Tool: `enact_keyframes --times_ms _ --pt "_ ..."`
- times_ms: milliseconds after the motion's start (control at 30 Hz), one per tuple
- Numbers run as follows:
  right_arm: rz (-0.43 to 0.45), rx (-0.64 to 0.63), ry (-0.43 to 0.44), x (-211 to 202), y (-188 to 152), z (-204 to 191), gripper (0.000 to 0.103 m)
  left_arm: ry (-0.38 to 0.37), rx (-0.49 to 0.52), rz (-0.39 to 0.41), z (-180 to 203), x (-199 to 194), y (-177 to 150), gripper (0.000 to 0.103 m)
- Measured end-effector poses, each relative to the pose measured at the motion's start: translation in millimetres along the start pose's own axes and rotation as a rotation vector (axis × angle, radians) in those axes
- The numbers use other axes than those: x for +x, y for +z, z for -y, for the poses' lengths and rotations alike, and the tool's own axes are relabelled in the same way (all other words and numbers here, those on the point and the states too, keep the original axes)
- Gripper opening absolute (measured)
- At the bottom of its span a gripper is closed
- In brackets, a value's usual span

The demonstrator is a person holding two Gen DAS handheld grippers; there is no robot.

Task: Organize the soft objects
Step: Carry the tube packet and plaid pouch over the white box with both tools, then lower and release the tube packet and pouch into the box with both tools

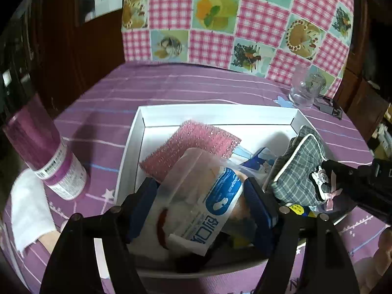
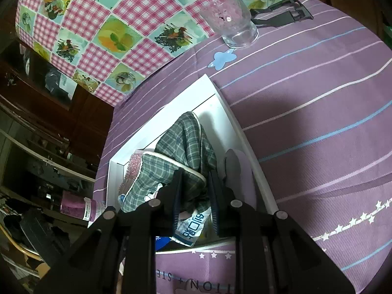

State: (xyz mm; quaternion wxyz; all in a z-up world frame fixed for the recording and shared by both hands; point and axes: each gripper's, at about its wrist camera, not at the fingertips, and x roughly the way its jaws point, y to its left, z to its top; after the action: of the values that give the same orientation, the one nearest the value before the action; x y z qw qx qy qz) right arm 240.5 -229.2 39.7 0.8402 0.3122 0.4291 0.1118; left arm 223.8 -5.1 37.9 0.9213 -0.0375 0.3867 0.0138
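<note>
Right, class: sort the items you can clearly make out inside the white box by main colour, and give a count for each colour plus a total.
Pink: 1, the pink sponge
Grey-green plaid: 1, the plaid pouch
Clear with blue label: 1, the plastic packet
Dark blue: 1, the blue package, partly hidden
Total: 4 clearly visible in the white box; more may be underneath.

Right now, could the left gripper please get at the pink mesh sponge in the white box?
Probably not: the left gripper is shut on a clear plastic packet, which lies between it and the pink mesh sponge.
</note>
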Motion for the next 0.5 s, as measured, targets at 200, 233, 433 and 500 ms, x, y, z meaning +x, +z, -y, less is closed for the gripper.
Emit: enact_keyframes --times_ms 200,233,433,500 --pt "0.012 -0.021 -0.025 -1 -1 -3 0.023 0.003 0.007 0.003 0 4 -3 0.081" --pt "0.016 -0.023 -0.026 -1 -1 -4 0.023 0.006 0.009 0.006 0 4 -3 0.081" --pt "0.091 -0.084 0.005 -13 -1 -13 0.023 0.000 0.027 0.011 2 -5 1 0.080" --pt "0.110 -0.126 -0.011 -20 -1 -19 0.023 0.005 0.034 0.039 3 -14 5 0.080"
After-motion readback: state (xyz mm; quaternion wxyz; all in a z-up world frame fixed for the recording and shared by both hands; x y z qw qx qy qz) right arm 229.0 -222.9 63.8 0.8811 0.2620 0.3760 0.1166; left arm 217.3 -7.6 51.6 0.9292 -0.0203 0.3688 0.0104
